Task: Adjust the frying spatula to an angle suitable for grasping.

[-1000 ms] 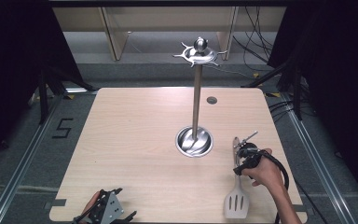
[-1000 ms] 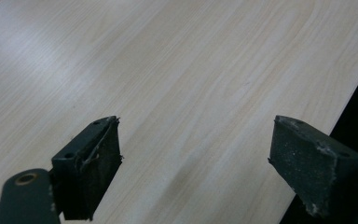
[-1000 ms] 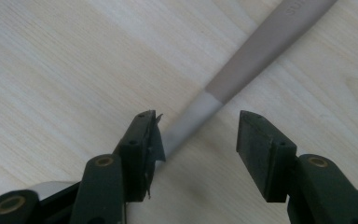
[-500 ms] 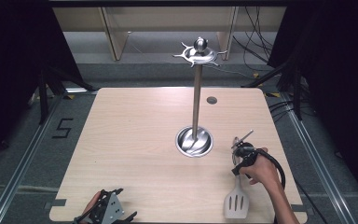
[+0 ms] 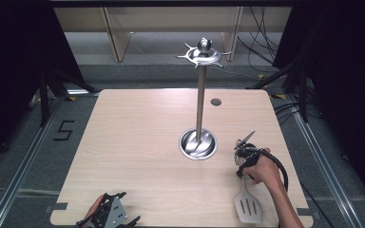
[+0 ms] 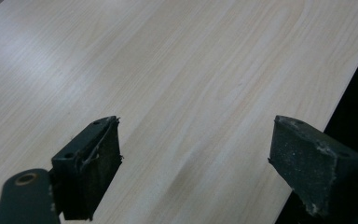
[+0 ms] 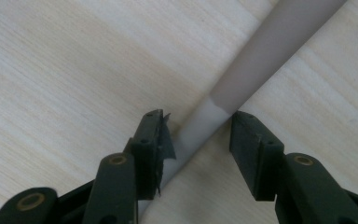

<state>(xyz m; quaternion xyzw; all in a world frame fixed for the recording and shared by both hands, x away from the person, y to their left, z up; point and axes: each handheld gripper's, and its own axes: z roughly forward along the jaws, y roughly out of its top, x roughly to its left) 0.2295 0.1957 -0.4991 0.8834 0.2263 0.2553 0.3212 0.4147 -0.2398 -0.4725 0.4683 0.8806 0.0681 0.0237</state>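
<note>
Jaws of my left gripper (image 6: pixel 196 168) stand spread over bare pale wood at the table's (image 5: pixel 138 142) near edge. My right gripper (image 7: pixel 198 140), its jaws just closing, straddles the slotted spatula's (image 5: pixel 248 202) smooth grey handle without pinching it. Beyond rises the steel stand (image 5: pixel 199 95).

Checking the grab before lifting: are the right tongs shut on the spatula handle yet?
Not yet. The right tongs straddle the spatula handle and have just been closing, but gaps show beside both pads.
</note>
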